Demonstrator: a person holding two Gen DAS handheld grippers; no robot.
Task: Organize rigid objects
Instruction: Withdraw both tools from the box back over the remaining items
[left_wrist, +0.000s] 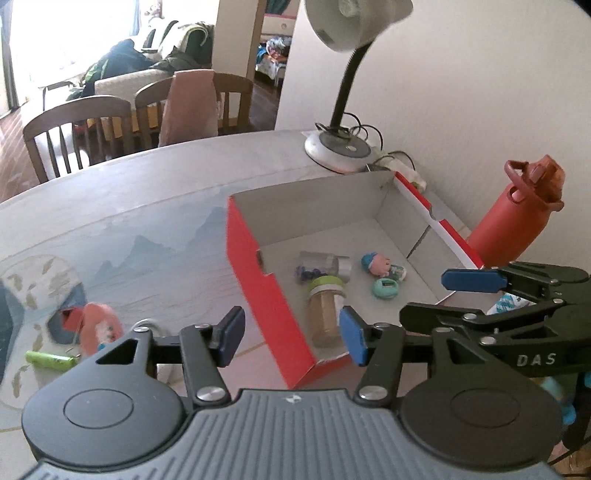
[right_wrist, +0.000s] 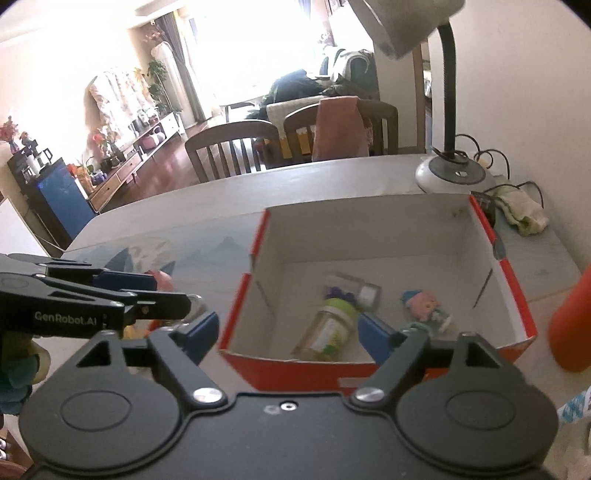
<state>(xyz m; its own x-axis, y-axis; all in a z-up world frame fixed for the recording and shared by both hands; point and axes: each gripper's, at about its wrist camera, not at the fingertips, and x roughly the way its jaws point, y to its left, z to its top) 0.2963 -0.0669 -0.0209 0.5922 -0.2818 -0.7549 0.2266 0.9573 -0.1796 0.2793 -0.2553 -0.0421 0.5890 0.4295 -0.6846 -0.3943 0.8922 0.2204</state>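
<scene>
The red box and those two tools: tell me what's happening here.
A person holds two tools over the red cardboard box. The left tool and right tool are both open and empty. A green-lidded jar, a clear jar and a pink figurine already lie inside; a green battery remains on the table.

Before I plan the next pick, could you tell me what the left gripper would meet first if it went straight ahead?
Probably the red box: its near left wall sits between the open left gripper fingers. Depth is unclear.
</scene>
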